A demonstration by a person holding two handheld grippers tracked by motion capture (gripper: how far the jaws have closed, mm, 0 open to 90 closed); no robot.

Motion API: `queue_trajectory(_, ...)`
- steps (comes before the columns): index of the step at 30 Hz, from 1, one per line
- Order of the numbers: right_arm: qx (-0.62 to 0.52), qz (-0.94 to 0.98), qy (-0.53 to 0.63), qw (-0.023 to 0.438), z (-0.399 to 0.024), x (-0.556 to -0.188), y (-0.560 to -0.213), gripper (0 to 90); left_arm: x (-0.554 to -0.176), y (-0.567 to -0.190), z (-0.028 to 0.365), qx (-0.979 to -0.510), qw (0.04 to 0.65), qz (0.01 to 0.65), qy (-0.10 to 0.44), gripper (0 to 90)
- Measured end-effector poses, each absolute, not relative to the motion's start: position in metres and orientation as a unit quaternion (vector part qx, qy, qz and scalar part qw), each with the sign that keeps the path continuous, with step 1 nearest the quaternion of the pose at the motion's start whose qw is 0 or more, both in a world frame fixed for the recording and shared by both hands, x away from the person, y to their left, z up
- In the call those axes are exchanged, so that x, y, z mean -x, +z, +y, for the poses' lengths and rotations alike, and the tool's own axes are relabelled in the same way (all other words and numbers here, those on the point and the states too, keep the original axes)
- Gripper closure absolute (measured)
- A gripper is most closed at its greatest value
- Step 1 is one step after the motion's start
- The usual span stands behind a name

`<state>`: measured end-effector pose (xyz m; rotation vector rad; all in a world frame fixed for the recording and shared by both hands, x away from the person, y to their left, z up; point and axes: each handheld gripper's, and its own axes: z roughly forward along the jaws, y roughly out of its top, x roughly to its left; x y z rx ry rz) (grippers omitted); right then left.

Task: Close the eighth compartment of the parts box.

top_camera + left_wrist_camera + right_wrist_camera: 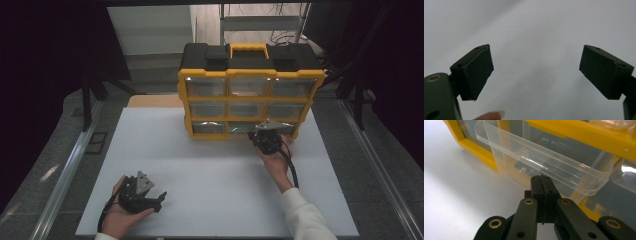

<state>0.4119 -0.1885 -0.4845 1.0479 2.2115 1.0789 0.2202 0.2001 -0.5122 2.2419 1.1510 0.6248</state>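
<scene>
At the bottom row of the yellow organizer [250, 90], the right gripper [541, 178] has its jaws pressed fully together, tips against the front lip of a clear drawer [544, 167] pulled partly out, just ahead of the fingers. The left gripper [159, 197] rests on the white table [210, 175], jaws spread wide, nothing between them.

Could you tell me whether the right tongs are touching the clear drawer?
Touching: in the right gripper view, the shut right tongs press against the clear drawer front.
</scene>
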Motion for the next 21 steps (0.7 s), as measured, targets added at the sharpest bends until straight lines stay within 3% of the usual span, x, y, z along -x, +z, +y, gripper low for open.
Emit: queue_trajectory(21, -0.385, 0.798, 0.400, 0.232, -0.189, -0.435, -0.492, 90.0, -0.224, -0.516, 0.196, -0.835, 0.263, 0.426, 0.228, 12.1)
